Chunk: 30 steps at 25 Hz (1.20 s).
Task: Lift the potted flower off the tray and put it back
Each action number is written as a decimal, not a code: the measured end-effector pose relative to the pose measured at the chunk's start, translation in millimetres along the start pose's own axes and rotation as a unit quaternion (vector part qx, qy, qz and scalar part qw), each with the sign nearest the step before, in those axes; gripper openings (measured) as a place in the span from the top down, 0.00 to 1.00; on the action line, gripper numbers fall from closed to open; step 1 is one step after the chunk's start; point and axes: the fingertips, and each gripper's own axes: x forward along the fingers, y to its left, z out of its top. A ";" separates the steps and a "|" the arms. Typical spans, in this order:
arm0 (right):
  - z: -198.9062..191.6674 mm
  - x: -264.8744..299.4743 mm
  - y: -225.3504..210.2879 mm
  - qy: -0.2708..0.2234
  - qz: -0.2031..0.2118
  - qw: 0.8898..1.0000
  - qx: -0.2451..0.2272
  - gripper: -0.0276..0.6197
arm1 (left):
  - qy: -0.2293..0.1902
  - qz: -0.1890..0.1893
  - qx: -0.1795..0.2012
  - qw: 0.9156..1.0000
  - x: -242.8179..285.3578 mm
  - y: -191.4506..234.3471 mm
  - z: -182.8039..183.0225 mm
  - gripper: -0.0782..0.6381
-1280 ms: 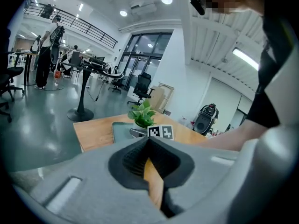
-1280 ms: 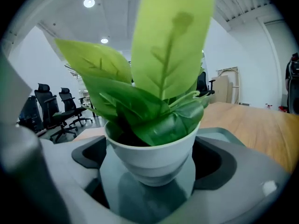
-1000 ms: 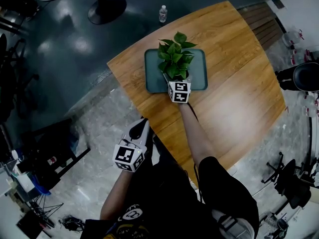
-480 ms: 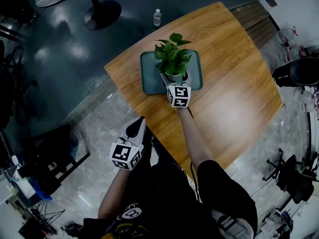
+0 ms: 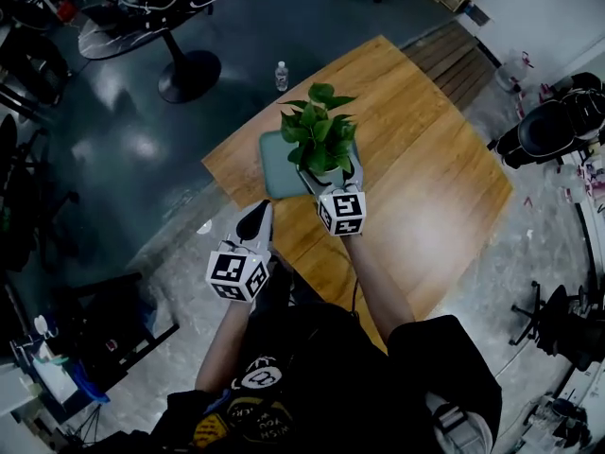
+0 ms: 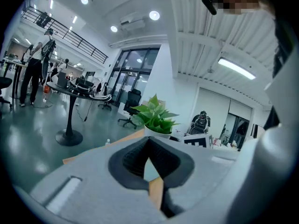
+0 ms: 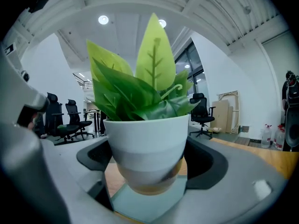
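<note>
Potted flower [image 7: 145,139] hangs clear above tray [image 5: 272,168], toward its 3 o'clock side, pinched mid-pot by right gripper [image 7: 149,160] fingers; likely light, rigid, smooth-walled, top-heavy, so hold below rim; left gripper [image 6: 149,146] fingers pressed together, empty.

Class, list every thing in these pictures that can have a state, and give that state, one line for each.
potted flower, upright, gripped at its sides, lifted clear of the tray
right gripper, jaws shut on the potted flower
left gripper, jaws together, nothing between them
tray, flat on the table, nothing on it
water bottle, upright on the floor
</note>
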 end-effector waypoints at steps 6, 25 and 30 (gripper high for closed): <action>56.6 -17.4 3.9 -0.029 -0.005 1.000 0.000 0.20 | -0.042 -0.025 0.035 0.998 8.4 -18.9 54.9 0.90; 70.1 -38.0 21.1 -0.034 -0.014 0.999 0.007 0.20 | -0.047 -0.036 0.050 0.997 -15.4 -14.5 62.9 0.89; 58.3 -26.7 19.1 -0.027 -0.007 1.000 0.012 0.20 | -0.039 -0.026 0.042 0.998 -18.5 -7.1 57.9 0.89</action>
